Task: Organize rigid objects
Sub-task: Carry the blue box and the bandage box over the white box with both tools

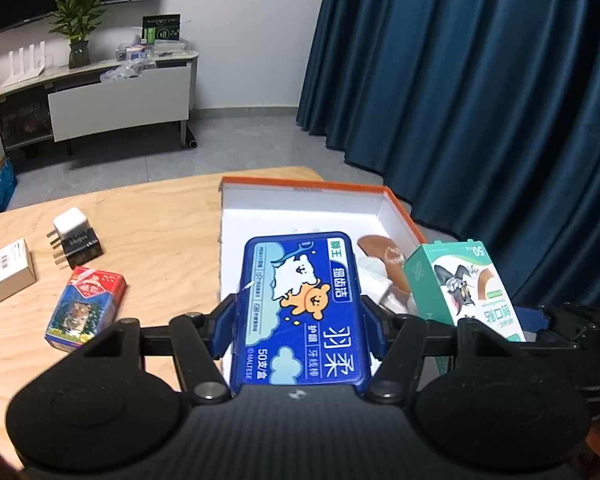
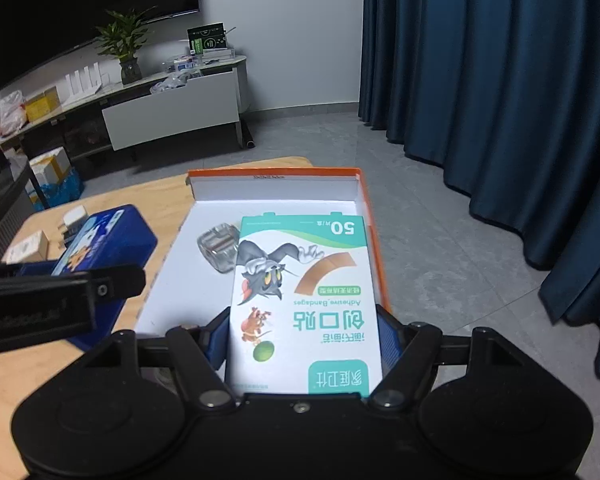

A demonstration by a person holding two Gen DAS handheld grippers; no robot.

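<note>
My left gripper (image 1: 299,322) is shut on a blue floss-pick case (image 1: 300,300) and holds it above the open orange-rimmed white box (image 1: 300,192). My right gripper (image 2: 302,336) is shut on a green-and-white adhesive bandage box (image 2: 304,300), held over the same orange box (image 2: 276,178). The bandage box also shows in the left wrist view (image 1: 460,284), and the blue case in the right wrist view (image 2: 104,240). Inside the orange box lie a clear plastic cube (image 2: 219,248) and a brown tape roll (image 1: 384,258).
On the wooden table (image 1: 148,216) left of the box lie a red-and-blue card pack (image 1: 86,308), a white charger (image 1: 70,222) on a black plug adapter (image 1: 80,246), and a small cardboard box (image 1: 6,272). Blue curtains hang at the right. A TV cabinet stands behind.
</note>
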